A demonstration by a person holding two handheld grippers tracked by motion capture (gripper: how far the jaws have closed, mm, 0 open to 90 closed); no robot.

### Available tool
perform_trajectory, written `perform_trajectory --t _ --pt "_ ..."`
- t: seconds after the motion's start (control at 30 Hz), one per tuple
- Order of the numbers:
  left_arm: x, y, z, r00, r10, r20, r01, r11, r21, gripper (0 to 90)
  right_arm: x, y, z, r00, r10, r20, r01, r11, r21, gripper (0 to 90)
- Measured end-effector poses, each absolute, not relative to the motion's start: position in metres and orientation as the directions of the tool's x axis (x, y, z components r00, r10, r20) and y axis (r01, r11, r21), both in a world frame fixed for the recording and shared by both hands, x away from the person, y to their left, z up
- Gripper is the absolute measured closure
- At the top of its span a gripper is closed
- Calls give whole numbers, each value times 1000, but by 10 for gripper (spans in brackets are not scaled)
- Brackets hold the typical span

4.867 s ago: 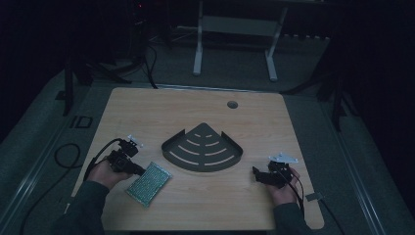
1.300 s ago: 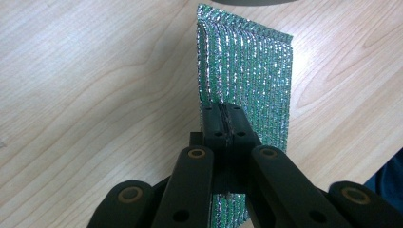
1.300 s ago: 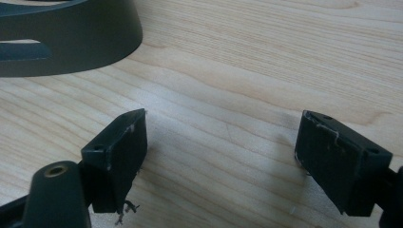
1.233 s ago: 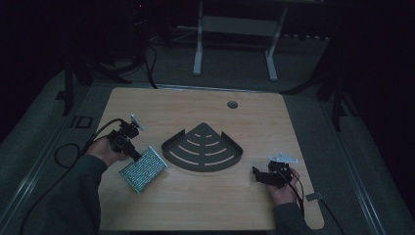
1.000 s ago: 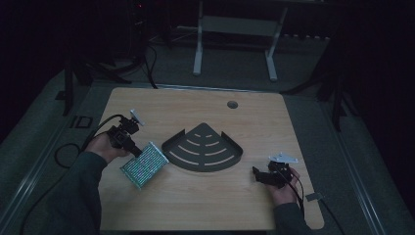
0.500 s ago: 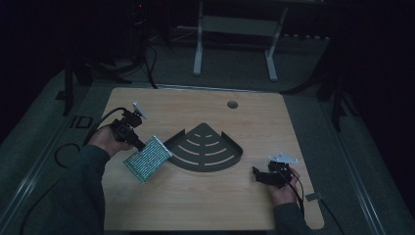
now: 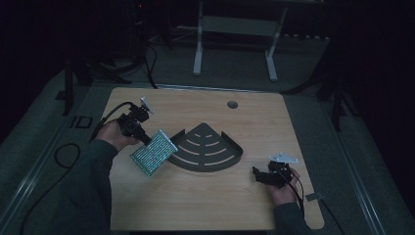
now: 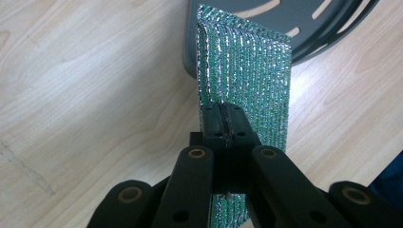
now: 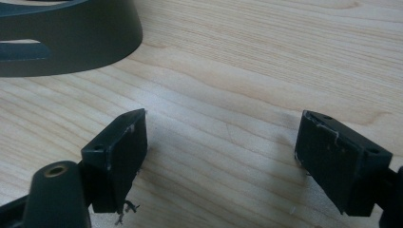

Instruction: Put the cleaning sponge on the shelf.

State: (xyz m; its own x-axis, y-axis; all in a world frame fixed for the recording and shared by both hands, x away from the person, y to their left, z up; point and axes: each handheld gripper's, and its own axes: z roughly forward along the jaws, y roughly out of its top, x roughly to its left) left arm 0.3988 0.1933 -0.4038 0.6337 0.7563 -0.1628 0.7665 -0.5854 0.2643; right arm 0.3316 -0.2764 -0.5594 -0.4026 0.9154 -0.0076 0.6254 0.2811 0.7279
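A dimly lit lab or test room is suggested: a light wooden surface (image 7: 205,196) with a cable hole (image 7: 232,104) is set on grey carpet (image 7: 235,68), with cables (image 7: 63,161) trailed across it and a metal stand (image 7: 235,29) placed behind.

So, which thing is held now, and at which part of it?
The left gripper is shut on the green sparkly scouring pad, clamping it at one end. The right gripper is open and holds nothing.
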Motion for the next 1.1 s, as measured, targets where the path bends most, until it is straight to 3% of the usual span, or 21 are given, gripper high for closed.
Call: perform_trajectory --t 1.1 --pt "431 154 -387 681 717 -149 723 -625 293 900 332 -276 -559 -401 916 -5 626 278 728 174"
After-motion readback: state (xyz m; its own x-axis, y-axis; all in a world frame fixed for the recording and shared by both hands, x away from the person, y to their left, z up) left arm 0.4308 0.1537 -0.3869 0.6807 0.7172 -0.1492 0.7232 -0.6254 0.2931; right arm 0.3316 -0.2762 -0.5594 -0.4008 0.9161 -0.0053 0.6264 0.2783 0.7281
